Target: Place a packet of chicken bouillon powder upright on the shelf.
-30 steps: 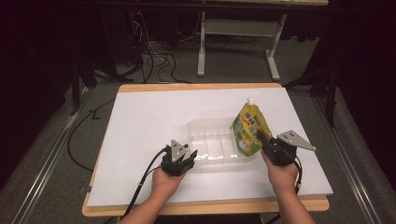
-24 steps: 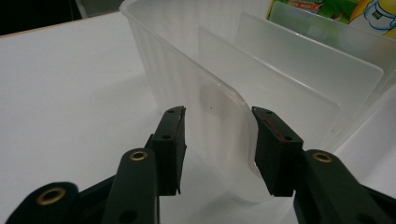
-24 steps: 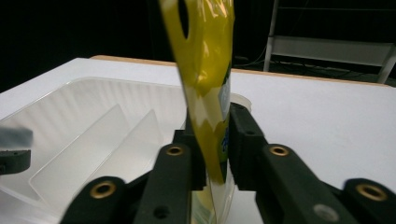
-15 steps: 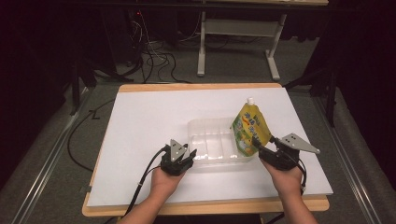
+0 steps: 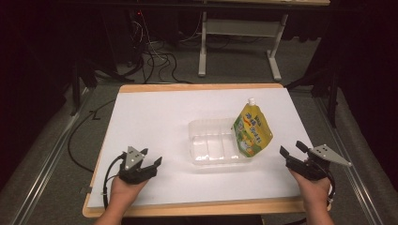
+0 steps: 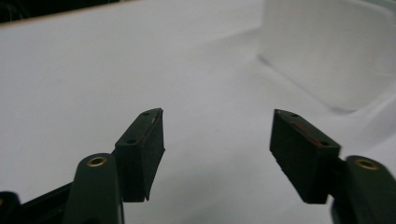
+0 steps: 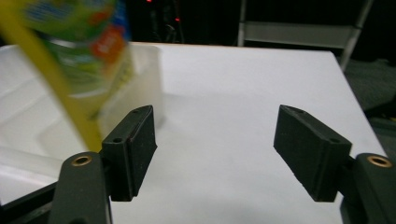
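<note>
On the white-covered table [image 5: 155, 122] I see the yellow-and-green stand-up drink pouch with a white spout [image 5: 253, 129] propped upright at the right end of the clear plastic compartment tray [image 5: 211, 140], its base apparently inside the tray and its body leaning against the right wall. My right claw [image 5: 294, 157] sits just to the right of the pouch, near the table's front edge, with its jaws spread wide and nothing between them; in the right gripper view the pouch [image 7: 70, 51] is blurred, apart from the pads. My left claw [image 5: 151, 164] rests toward the front left, well apart from the tray, jaws also parted and empty, and in the left gripper view the tray's wall [image 6: 327, 56] lies ahead to the right.

I judge the placing step finished, with both hands clear. Should the pouch need seating flatter, my next move calls for the right claw closing on its upper edge while the left steadies the tray.
</note>
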`<state>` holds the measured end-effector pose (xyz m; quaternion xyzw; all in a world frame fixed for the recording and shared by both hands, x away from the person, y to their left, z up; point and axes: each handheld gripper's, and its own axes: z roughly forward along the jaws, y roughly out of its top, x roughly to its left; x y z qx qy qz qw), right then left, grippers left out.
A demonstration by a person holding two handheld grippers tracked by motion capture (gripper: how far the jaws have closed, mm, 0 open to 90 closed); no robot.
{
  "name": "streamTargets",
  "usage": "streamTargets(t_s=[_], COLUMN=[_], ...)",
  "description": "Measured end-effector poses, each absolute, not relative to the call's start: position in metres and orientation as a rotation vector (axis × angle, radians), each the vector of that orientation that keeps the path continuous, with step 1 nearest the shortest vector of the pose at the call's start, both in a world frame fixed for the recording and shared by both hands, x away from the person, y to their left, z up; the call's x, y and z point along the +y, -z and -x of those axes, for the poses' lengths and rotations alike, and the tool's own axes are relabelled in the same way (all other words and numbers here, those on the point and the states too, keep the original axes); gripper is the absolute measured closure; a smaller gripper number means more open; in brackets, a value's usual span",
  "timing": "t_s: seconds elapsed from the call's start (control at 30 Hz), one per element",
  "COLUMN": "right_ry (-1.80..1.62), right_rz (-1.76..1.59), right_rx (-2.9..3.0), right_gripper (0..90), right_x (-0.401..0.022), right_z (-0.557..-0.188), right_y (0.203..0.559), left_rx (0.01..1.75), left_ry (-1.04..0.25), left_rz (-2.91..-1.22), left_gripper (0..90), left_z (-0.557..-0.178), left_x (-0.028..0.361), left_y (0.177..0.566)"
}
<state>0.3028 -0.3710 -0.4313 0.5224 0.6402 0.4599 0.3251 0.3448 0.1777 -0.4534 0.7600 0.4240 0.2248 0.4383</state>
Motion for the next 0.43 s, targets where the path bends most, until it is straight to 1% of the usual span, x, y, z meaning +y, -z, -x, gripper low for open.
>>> streamTargets(t_s=[0.03,0.07,0.2,0.27,0.43], right_ry=[-1.195,-1.179,-1.149,-1.138,-1.142], right_rz=[-1.380,-1.387,-1.393,-1.385,-1.364], right_rx=[1.675,1.674,1.700,1.709,1.703], right_gripper=[28.4,28.4,28.6,28.8,30.1], right_x=[-0.3746,-0.3767,-0.3755,-0.3731,-0.3698], right_z=[-0.3044,-0.3058,-0.3097,-0.3104,-0.3085], right_y=[0.4345,0.4378,0.4437,0.4440,0.4416], left_rx=[1.072,1.082,1.113,1.100,1.093], left_ry=[-0.577,-0.599,-0.571,-0.596,-0.607], left_rz=[-1.871,-1.854,-1.853,-1.872,-1.883], left_gripper=[33.0,33.7,34.4,34.2,34.1], left_z=[-0.3472,-0.3477,-0.3510,-0.3504,-0.3483], left_x=[0.1840,0.1871,0.1896,0.1879,0.1881], left_y=[0.4518,0.4519,0.4559,0.4566,0.4560])
